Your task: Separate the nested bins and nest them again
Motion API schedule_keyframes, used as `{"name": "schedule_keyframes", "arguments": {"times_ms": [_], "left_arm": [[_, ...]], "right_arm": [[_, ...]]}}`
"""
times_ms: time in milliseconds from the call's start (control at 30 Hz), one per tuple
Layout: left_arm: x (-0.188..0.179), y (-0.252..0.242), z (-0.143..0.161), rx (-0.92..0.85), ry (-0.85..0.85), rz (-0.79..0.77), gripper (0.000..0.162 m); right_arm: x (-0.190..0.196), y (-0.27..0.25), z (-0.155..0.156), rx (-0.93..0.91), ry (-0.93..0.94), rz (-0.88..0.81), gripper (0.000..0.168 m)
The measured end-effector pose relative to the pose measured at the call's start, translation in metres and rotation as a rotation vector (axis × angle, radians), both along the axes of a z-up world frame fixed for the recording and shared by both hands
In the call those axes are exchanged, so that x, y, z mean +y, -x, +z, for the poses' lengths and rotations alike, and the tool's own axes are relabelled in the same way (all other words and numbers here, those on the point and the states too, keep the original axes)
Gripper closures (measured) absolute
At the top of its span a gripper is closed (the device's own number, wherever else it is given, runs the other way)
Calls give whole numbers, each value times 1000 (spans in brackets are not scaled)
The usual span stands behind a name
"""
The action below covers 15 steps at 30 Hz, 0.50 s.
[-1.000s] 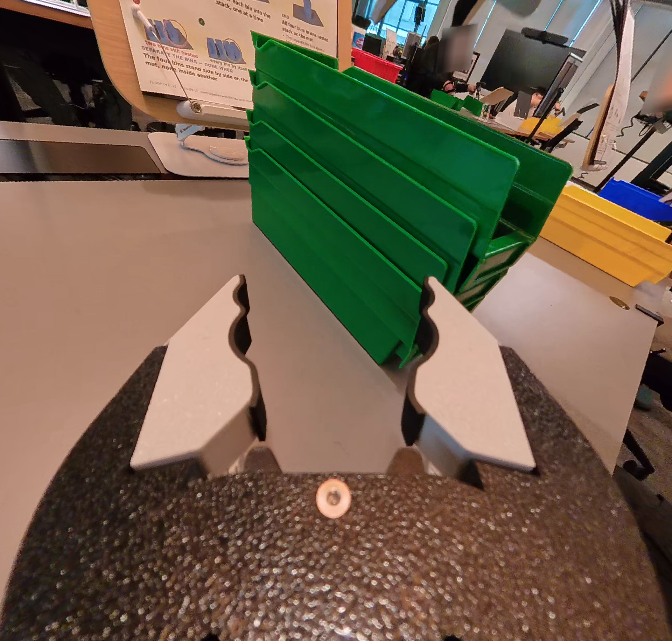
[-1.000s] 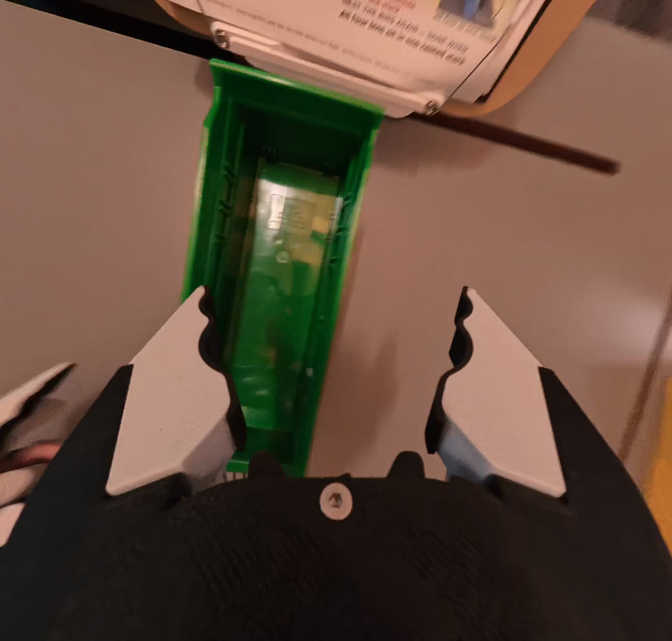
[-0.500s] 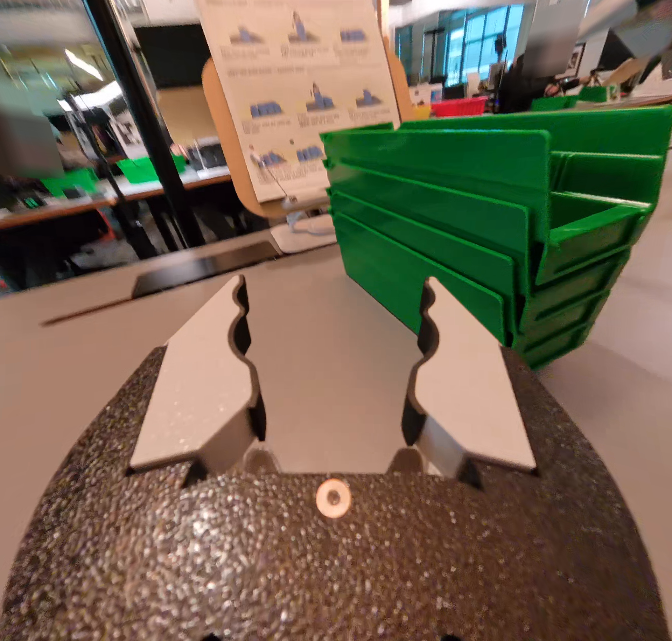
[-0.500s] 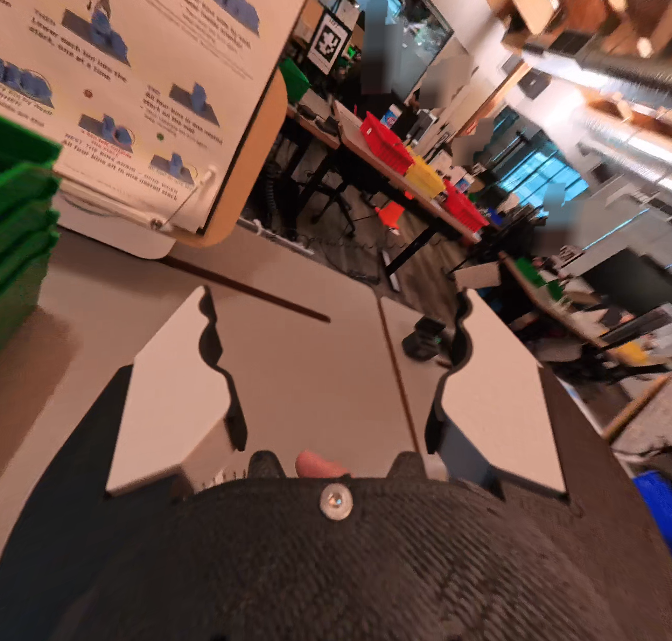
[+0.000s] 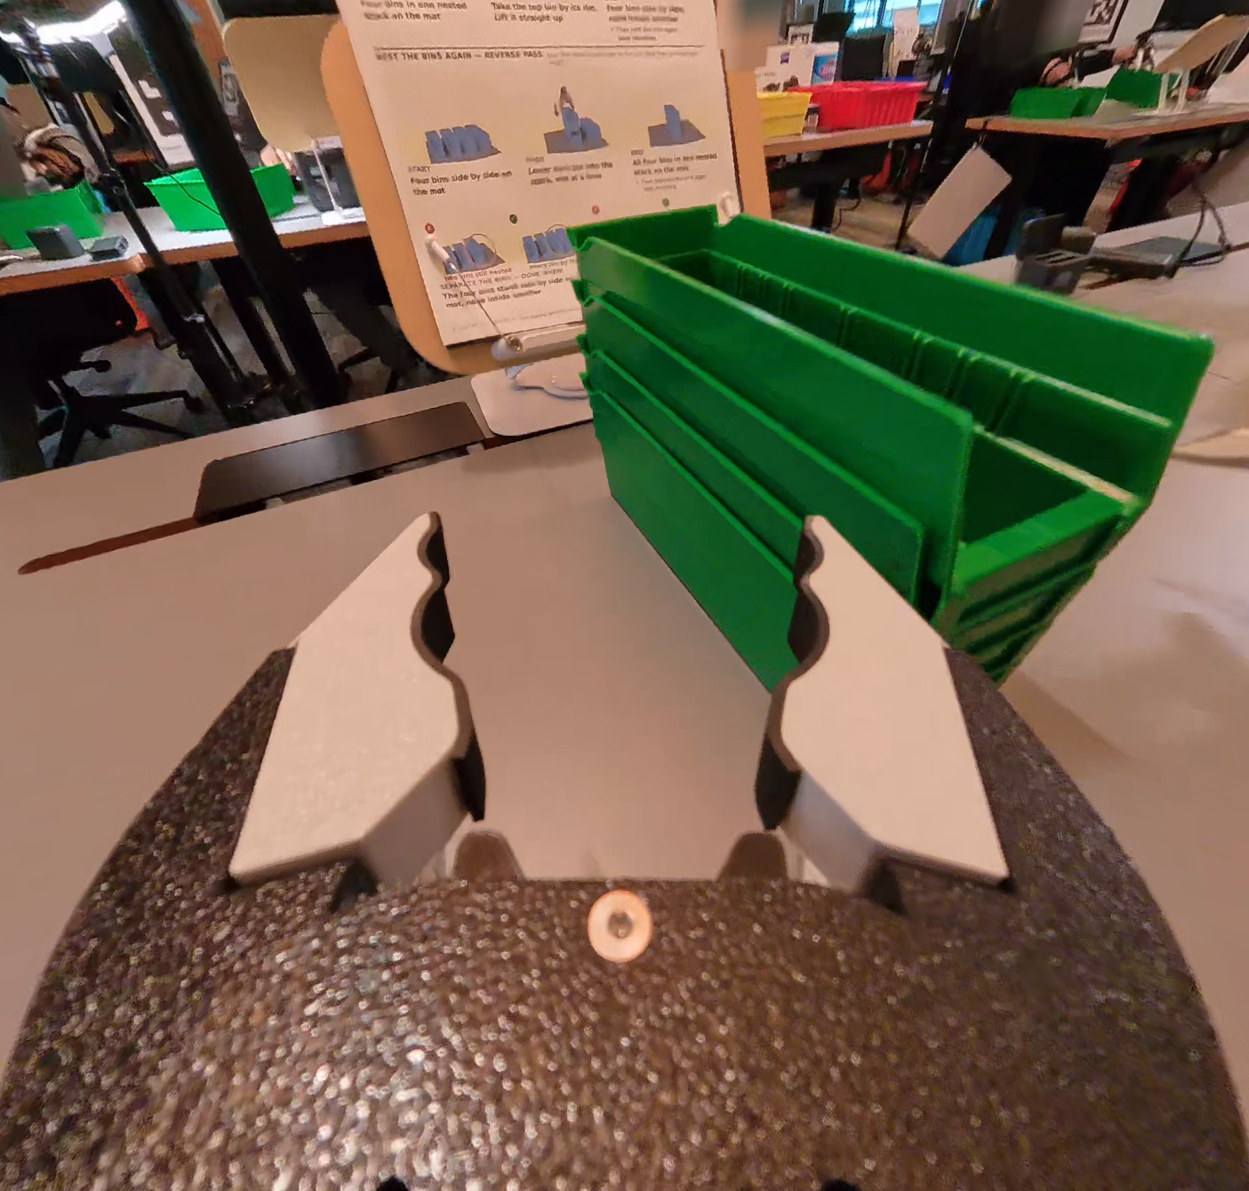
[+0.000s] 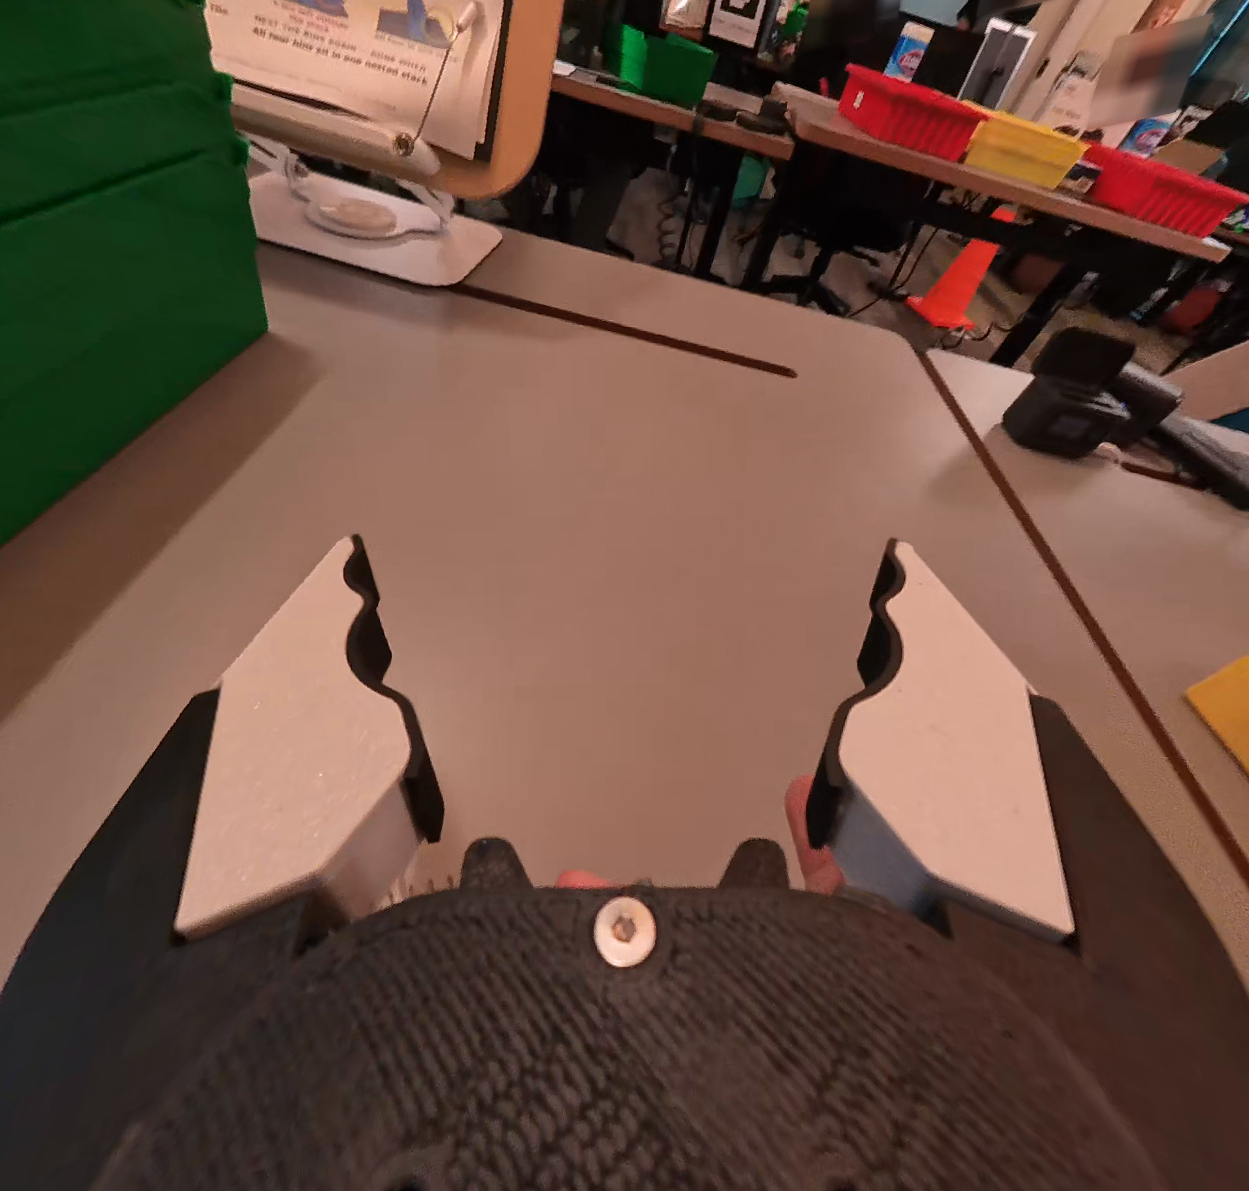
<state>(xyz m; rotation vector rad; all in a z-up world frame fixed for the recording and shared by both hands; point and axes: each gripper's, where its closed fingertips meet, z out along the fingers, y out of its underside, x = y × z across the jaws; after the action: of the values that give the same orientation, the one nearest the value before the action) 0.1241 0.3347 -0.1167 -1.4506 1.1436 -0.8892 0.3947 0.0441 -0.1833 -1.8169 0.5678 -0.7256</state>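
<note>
A nested stack of green bins [image 5: 797,429] stands on the grey table [image 5: 203,618], right of centre in the left wrist view. My left gripper [image 5: 618,543] is open and empty, low over the table, just left of the stack's near side. In the right wrist view the stack's side [image 6: 101,266] fills the left edge. My right gripper [image 6: 625,570] is open and empty, over bare table to the right of the stack. Fingertips of the person's hand [image 6: 807,834] show under it.
An instruction sheet on a stand [image 5: 541,145] rises behind the stack; its base [image 6: 365,226] is on the table. A black device [image 6: 1081,401] sits on the adjoining table at right, a yellow thing [image 6: 1223,719] at the right edge. Other tables with coloured bins [image 6: 1014,138] stand beyond.
Both grippers have tilted up from looking down at the stack to looking level across the table. The right one has moved off the stack to its right. Both stayed open.
</note>
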Motion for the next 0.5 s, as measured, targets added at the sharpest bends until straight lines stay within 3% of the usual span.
{"name": "schedule_keyframes", "arguments": {"times_ms": [133, 233, 500], "left_arm": [[-7, -21, 33, 33, 36, -44, 53], [-12, -36, 53, 62, 103, -68, 48], [-4, -69, 49, 281, 224, 58, 48]], "right_arm": [[-7, 8, -17, 46, -25, 39, 24], [-13, 7, -23, 74, 61, 76, 30], [-14, 7, -13, 121, -22, 117, 40]]}}
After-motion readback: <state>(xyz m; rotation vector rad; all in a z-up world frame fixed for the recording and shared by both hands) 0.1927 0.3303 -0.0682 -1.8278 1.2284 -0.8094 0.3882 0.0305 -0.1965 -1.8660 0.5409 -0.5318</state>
